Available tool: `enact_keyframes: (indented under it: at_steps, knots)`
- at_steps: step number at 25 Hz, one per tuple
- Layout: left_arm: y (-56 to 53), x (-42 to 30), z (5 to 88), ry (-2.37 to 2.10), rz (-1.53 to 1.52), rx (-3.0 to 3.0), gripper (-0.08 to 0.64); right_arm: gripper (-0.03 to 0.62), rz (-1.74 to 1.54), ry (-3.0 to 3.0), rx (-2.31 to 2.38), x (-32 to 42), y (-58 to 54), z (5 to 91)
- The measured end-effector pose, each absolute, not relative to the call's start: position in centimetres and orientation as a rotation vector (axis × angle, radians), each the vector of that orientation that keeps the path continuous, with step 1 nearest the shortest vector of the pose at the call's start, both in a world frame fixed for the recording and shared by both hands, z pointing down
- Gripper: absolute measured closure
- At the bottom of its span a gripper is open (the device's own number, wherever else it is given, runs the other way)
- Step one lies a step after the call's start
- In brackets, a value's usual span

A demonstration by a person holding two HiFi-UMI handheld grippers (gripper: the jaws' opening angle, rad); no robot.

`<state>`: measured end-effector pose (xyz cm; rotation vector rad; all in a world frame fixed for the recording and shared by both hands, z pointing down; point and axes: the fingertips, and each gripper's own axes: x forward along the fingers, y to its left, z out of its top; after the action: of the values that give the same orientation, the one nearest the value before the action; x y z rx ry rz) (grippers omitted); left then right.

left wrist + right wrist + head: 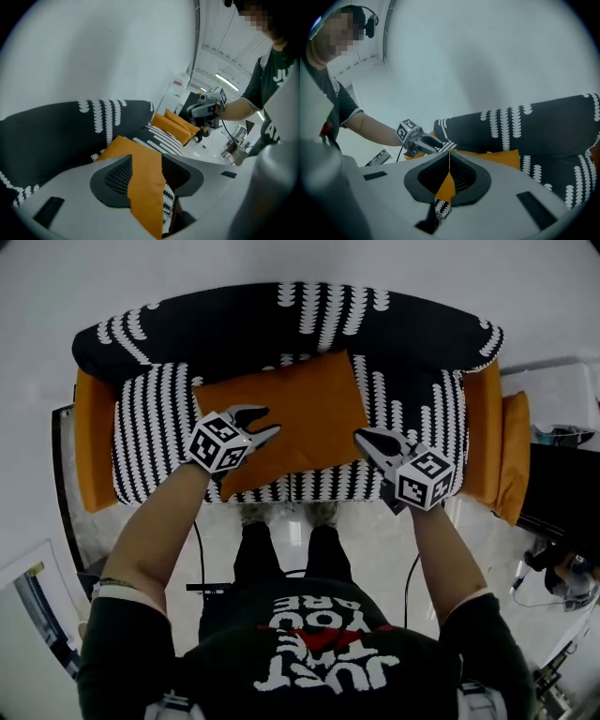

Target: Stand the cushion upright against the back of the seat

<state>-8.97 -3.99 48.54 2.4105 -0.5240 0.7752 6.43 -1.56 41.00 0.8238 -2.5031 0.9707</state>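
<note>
An orange cushion (281, 418) lies flat on the black-and-white patterned seat (150, 423), in front of the sofa's backrest (281, 315). My left gripper (268, 422) hovers over the cushion's left half with its jaws apart. In the left gripper view the cushion (143, 187) shows in the gap between the jaws of that gripper (146, 160), and the pads do not press on it. My right gripper (362, 436) is at the cushion's right edge with its tips together. In the right gripper view the tips (449, 154) meet, and the cushion (506, 159) lies beyond them.
Orange armrests (94, 437) (483, 427) flank the seat, and another orange cushion (514, 456) leans outside the right one. Dark equipment and cables (562, 474) stand to the right of the sofa on the white floor. The person's legs are just in front of the sofa.
</note>
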Motion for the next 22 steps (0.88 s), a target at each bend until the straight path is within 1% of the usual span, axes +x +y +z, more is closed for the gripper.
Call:
enact_keyframes:
  at_steps: [5,9,11,13,22]
  knots:
    - [-3.8,-7.6,57.1,-0.377,1.129,2.406,0.223,0.566,1.03,-2.507,0.796,5.6,-1.0,45.1]
    - [-4.5,-7.3,61.5,-0.304,1.377,2.401,0.127,0.566,1.1,-2.501,0.79,5.7,0.1,47.8]
    - [-4.8,-7.2,63.2,-0.272,1.45,2.389,0.091,0.566,1.128,-2.49,0.789,6.0,0.7,49.0]
    - [-5.1,-7.2,64.9,-0.253,1.499,2.358,0.071,0.566,1.155,-2.476,0.792,6.4,1.0,50.1]
    - [-4.3,-7.3,70.4,-0.212,1.641,2.218,0.072,0.566,1.254,-2.423,0.812,8.4,2.4,53.4]
